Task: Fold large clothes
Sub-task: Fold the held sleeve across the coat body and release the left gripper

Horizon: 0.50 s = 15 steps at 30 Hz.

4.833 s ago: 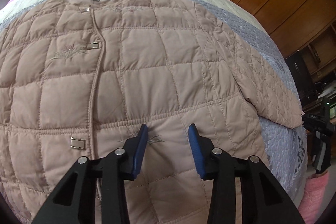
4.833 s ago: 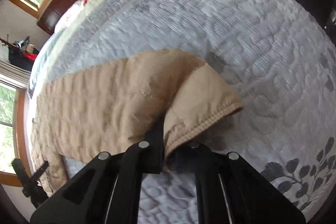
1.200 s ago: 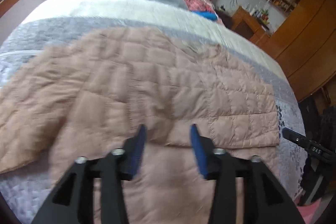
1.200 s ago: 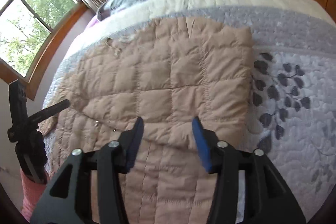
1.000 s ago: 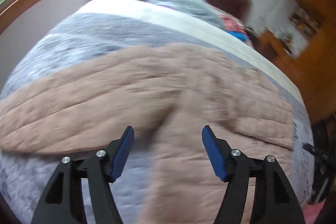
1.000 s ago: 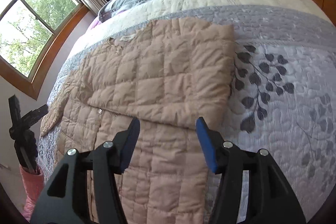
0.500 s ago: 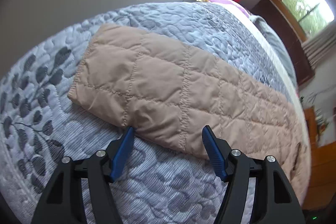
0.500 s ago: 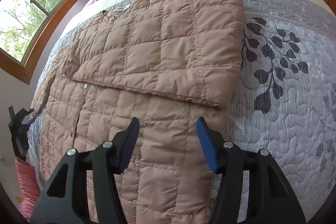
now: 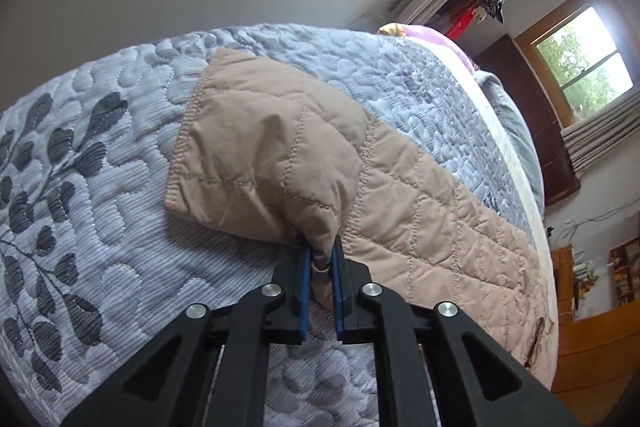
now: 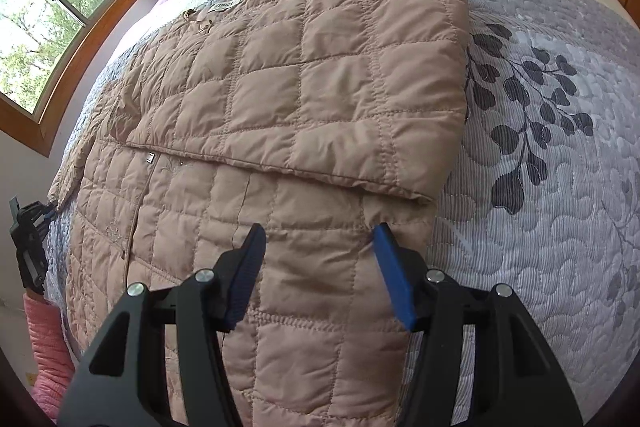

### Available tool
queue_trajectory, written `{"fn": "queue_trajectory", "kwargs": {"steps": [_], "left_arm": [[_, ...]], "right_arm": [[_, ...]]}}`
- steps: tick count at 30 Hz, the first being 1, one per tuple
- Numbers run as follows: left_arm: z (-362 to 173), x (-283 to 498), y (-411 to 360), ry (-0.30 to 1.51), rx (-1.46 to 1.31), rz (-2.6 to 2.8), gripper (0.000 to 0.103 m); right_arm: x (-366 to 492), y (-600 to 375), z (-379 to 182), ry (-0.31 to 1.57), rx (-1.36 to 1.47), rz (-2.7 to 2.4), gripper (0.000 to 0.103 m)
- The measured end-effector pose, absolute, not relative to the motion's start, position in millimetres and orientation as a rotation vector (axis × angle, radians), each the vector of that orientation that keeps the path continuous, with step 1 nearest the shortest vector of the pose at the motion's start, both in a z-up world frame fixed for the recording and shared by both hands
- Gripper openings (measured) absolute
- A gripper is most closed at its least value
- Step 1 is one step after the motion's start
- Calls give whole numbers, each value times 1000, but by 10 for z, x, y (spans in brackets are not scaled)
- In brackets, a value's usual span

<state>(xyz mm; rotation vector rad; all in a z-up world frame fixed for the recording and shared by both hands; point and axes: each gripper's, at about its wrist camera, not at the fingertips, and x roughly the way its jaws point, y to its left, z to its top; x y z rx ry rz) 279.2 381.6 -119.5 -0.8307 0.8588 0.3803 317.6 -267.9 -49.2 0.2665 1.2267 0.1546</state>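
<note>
The left tongs (image 9: 320, 269) pinch the quilted jacket's sleeve (image 9: 280, 155) edge near the cuff; the right tongs (image 10: 318, 265) hover open above the jacket (image 10: 280, 107), bare bedspread (image 10: 560, 187) alongside.

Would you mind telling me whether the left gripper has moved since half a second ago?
Yes. The left gripper has closed in on the sleeve lying on the bedspread and shut on its near edge.

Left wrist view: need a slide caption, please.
Left tool pinches the jacket sleeve on the bedspread.
</note>
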Motion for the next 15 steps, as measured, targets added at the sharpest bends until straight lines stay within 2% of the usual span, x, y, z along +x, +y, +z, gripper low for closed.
{"fn": "queue_trajectory", "kwargs": {"steps": [8,15], "left_arm": [[-563,2801,3288,733,-693,256,7],[-101,3090,2147,700,-490,32,7]], "right_arm": [[3081,-2696,-423,1216,237,125,56],[3003,-2704,-463,1217,245,133,56]]}}
